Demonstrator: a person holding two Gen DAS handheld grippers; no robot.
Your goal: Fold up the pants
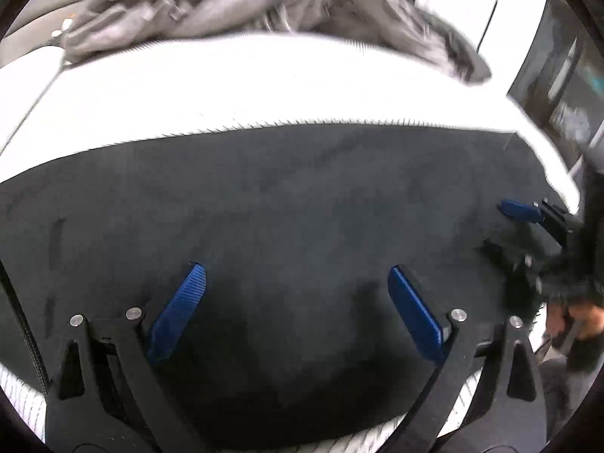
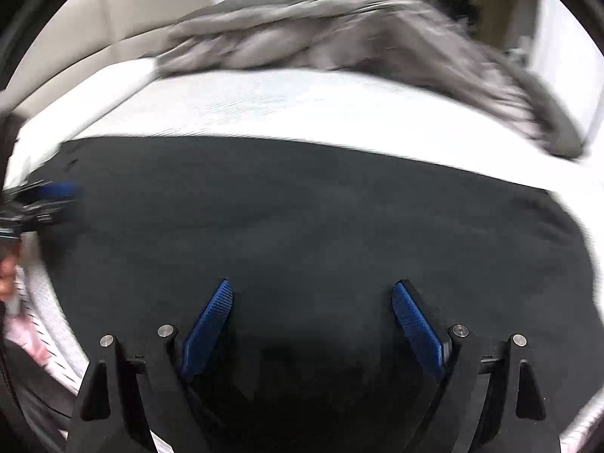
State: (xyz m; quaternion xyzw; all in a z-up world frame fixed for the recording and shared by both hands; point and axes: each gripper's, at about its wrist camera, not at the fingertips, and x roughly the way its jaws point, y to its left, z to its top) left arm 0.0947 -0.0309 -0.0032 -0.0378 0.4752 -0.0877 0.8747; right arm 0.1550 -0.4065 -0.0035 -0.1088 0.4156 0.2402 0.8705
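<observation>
pants [image 1: 287, 204] flat on white bed [image 1: 226, 83], dark, maybe partly folded. left gripper [image 1: 298, 290] and right gripper [image 2: 313, 313] both released, empty above cloth. risk: pinching one layer only, dragging fold askew.

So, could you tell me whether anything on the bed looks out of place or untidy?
The black pants lie flat on the white bed. Only the grey blanket stands out: it is bunched in a crumpled heap along the far edge.

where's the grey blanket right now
The grey blanket lies bunched at the far side of the white bed, beyond the black pants, top of both wrist views.
</observation>
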